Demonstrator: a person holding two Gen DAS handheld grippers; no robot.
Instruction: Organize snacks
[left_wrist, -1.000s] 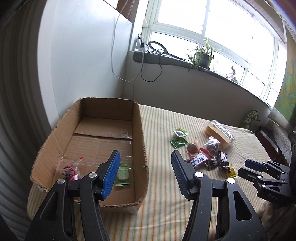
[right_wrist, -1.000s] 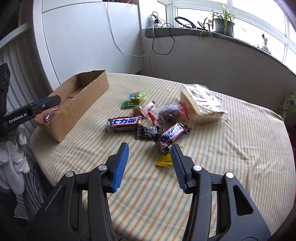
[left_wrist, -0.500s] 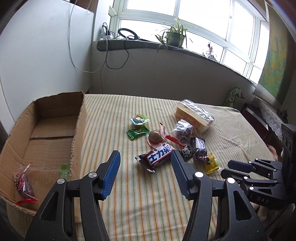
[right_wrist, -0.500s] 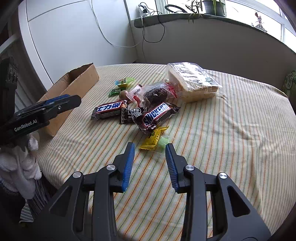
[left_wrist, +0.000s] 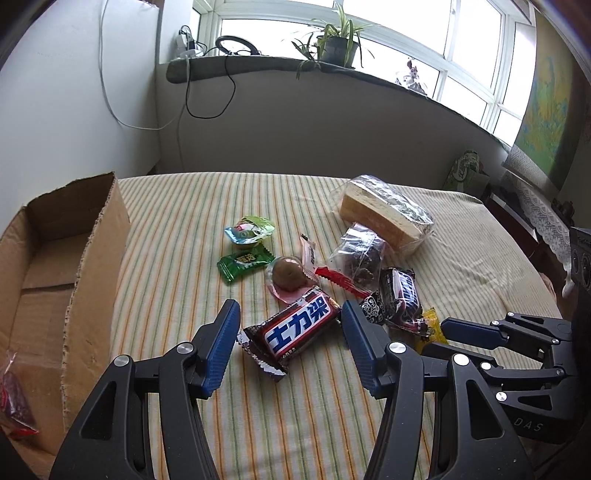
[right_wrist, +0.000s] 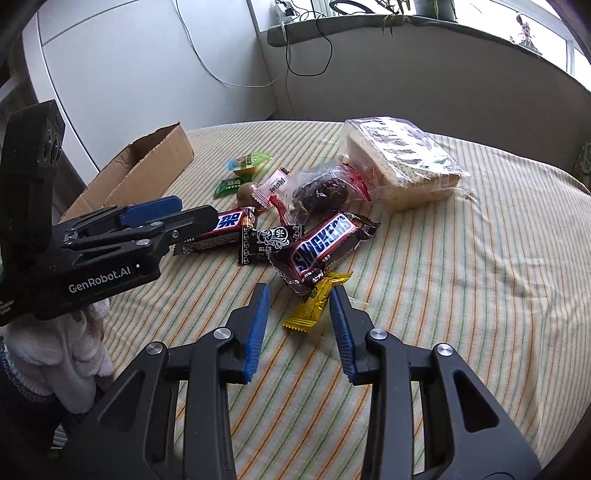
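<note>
While most snacks wait unboxed, the left tool (left_wrist: 290, 341) and right tool (right_wrist: 299, 315) gape (empty) around a chocolate bar (left_wrist: 295, 330) and a yellow candy (right_wrist: 317, 301).

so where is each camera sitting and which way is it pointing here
Left wrist: rides the left claw, looking forward across the striped table at the Chinese-label Snickers; cardboard box at its left, right claw entering at right.
Right wrist: rides the right claw, looking over the yellow candy; the left claw and a white-gloved hand show at left.
Shared: the snack pile, box, bread bag, windowsill.
</note>
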